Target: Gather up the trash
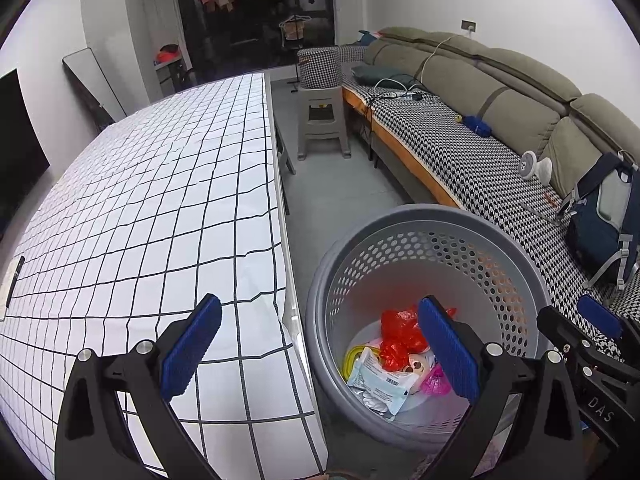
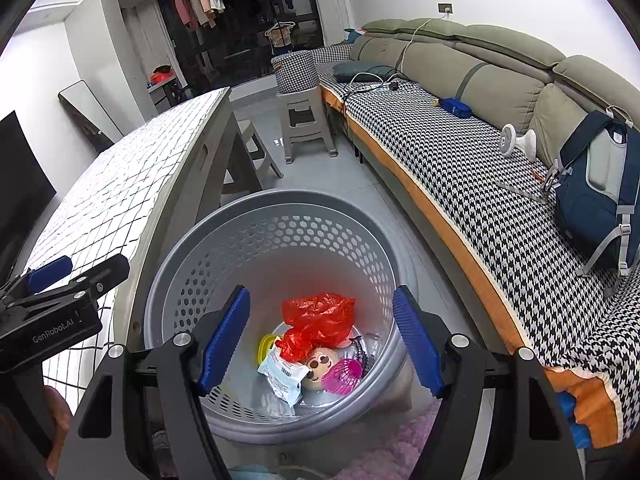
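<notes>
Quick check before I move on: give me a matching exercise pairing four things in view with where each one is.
Things:
1. red plastic bag
2. blue backpack
3. white handheld fan
4. houndstooth basket

Places:
A. on the grey stool
B. inside the grey bin
C. propped against the sofa's back cushions
D. lying on the sofa seat cover, left of the backpack

Pairs: 1-B, 2-C, 3-D, 4-A

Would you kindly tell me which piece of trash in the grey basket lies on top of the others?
The crumpled red plastic bag. It rests over the white printed pouch, the round tan face toy and the pink mesh ball, which lie on the basket floor.
</notes>
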Demonstrator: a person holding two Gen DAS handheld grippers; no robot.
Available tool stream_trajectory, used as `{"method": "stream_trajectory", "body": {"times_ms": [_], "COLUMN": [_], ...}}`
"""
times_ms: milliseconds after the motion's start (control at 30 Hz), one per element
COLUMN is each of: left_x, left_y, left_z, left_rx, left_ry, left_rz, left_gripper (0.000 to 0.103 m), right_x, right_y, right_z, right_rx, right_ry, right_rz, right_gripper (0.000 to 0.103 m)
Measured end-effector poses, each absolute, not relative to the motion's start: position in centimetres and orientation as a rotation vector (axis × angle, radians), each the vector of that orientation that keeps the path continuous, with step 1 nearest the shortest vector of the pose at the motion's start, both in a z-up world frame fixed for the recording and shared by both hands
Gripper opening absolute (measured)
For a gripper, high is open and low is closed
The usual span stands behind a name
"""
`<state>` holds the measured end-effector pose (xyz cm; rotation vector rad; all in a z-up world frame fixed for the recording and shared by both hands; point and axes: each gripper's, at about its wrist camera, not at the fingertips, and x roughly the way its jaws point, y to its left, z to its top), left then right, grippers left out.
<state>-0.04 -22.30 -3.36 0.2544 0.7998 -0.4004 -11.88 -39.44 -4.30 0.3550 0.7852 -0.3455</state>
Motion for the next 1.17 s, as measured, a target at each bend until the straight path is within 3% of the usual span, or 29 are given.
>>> {"method": "stream_trajectory", "body": {"times_ms": [1167], "left_x": [-0.38], "left_y": [-22.57], "left_z": [-3.52], "left_rx": [0.264], "left_ry": [0.806], "left_rz": [-0.419], "left_gripper": [0.097], "right_x": [-11.93], "right_y": [-39.5], "right_z": [-4.11], "right_rx": [0.355], "right_ry": [0.783], "right_rz": [-0.344], "right_gripper": [0.071]}}
